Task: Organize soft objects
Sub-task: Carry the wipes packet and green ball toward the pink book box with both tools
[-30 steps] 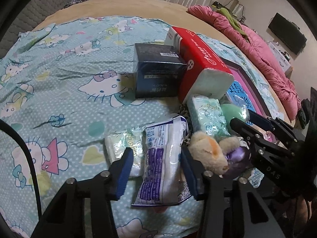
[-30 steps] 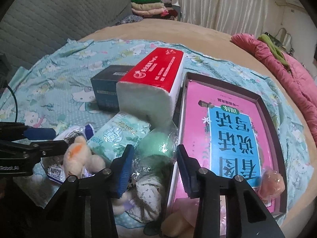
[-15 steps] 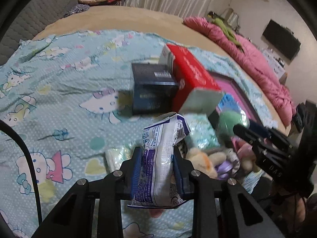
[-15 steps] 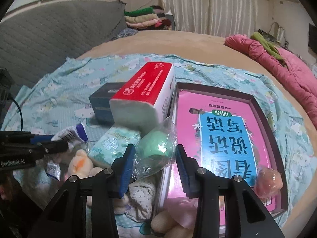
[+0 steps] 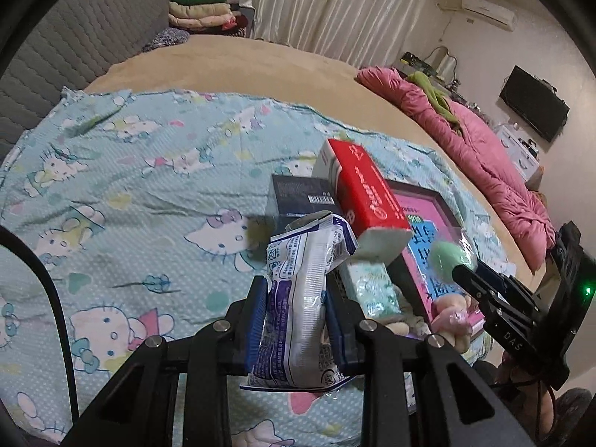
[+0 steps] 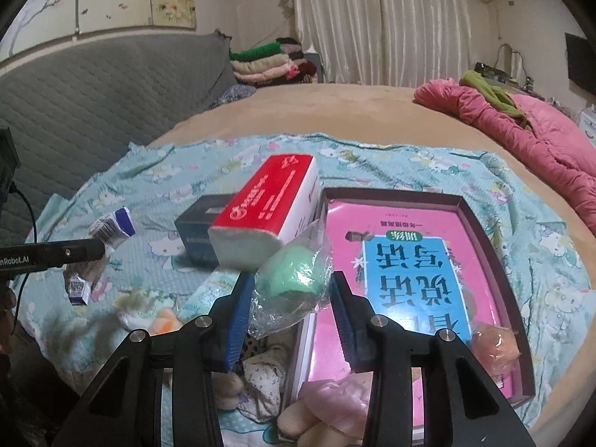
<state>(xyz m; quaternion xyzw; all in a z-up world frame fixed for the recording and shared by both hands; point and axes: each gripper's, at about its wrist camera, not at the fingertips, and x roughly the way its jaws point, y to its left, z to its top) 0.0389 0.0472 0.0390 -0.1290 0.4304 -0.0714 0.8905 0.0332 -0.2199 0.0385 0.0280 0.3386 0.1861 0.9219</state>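
My left gripper (image 5: 297, 298) is shut on a white-and-purple plastic packet (image 5: 309, 246), held upright above the Hello Kitty sheet (image 5: 130, 186). My right gripper (image 6: 291, 294) is shut on a green soft ball in a clear bag (image 6: 290, 266), raised over the pile. In the right wrist view the left gripper (image 6: 93, 251) shows at the left with the packet (image 6: 111, 227). Below lie a mint tissue pack (image 5: 372, 287), a plush toy (image 5: 452, 305), a floral cloth (image 6: 264, 372) and a pink soft thing (image 6: 331, 398). An orange bagged ball (image 6: 493, 346) sits in the dark tray (image 6: 391, 193) on a pink-and-blue book.
A red tissue pack (image 6: 268, 205) leans on a dark blue box (image 6: 197, 223) left of the tray. A pink quilt (image 6: 540, 141) lies along the bed's right side. Folded clothes (image 6: 268, 63) are stacked at the back by the grey headboard (image 6: 93, 93).
The left gripper closed on the packet and lifted it off the sheet. The right gripper rose with the green ball from among the pile.
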